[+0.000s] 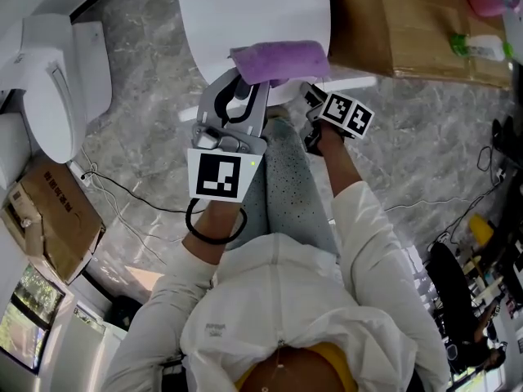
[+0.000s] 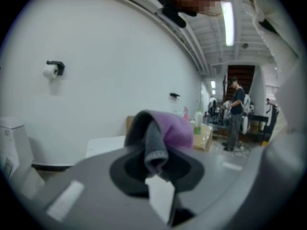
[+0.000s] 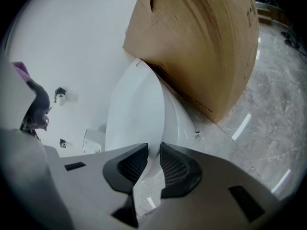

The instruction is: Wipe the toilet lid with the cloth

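1. Head view: the left tongs reach far toward the white toilet lid and are clenched on the purple cloth. The cloth lies bunched at the lid's near edge. The right tongs sit just right of the cloth, at the same near edge. A second toilet stands well apart on the left of the grey marbled floor. A cardboard box stands just right of the lid.

2. Left gripper view: the left tongs are clamped on a fold of the cloth, which is grey on the inside and purple on the outside and bulges up beyond the pads. Far off, a toilet roll hangs on the white wall, and a person stands at the far right.

3. Right gripper view: the right tongs are drawn in to a narrow gap, and the near edge of the toilet lid fills it from pad to pad, so they appear to be grasping the lid. The cardboard box leans right behind the lid. The cloth hangs at the far left, and the floor shows on the right.
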A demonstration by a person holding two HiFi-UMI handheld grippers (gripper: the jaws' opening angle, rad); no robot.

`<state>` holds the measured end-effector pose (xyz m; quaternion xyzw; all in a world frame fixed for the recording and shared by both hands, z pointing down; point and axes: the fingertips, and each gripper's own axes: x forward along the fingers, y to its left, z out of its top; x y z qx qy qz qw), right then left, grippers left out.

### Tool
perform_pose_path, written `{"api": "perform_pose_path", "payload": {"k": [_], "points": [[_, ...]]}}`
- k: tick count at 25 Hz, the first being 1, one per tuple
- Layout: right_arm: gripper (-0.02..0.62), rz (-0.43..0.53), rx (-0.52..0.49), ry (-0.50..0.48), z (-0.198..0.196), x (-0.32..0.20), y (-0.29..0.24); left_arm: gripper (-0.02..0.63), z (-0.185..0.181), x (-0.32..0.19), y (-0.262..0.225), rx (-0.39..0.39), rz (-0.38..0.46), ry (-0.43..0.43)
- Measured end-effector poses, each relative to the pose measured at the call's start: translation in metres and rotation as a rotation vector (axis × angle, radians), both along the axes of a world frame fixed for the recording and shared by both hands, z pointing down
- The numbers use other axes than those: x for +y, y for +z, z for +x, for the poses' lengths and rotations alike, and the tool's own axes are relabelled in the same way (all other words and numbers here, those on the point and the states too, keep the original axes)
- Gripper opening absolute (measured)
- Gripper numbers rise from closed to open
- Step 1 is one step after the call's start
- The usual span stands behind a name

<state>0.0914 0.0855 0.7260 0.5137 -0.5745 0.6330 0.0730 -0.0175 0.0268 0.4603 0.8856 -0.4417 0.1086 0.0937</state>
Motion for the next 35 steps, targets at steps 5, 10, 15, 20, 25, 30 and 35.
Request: {"api": "perform_pose_path", "payload": {"k": [5, 10, 15, 20, 25, 30, 35], "points": [[0.087, -0.012, 0.002, -0.008, 0.0, -0.003, -0.031, 0.051, -0.003, -0.001, -0.024, 0.01, -0.016, -0.018], [0.086, -0.027, 0.002, -0.007, -0.002, -0.005, -0.052, 0.051, -0.006, -0.004, -0.047, 0.011, -0.01, -0.021], [0.084, -0.032, -0.002, -0.009, 0.0, -0.01, -0.073, 0.051, -0.011, -0.008, -0.067, 0.009, -0.007, -0.036], [0.083, -0.029, -0.015, -0.006, 0.001, -0.016, -0.096, 0.051, -0.014, -0.01, -0.088, 0.013, -0.005, -0.054], [0.083, -0.021, -0.042, -0.007, 0.003, -0.023, -0.12, 0.051, -0.018, -0.012, -0.108, 0.015, 0.002, -0.08], [0.083, -0.022, -0.052, -0.036, 0.002, -0.032, -0.14, 0.051, -0.025, -0.014, -0.13, 0.011, 0.03, -0.111], [0.08, -0.036, -0.063, -0.028, 0.003, -0.036, -0.152, 0.051, -0.023, -0.018, -0.146, 0.017, 0.044, -0.117]]}}
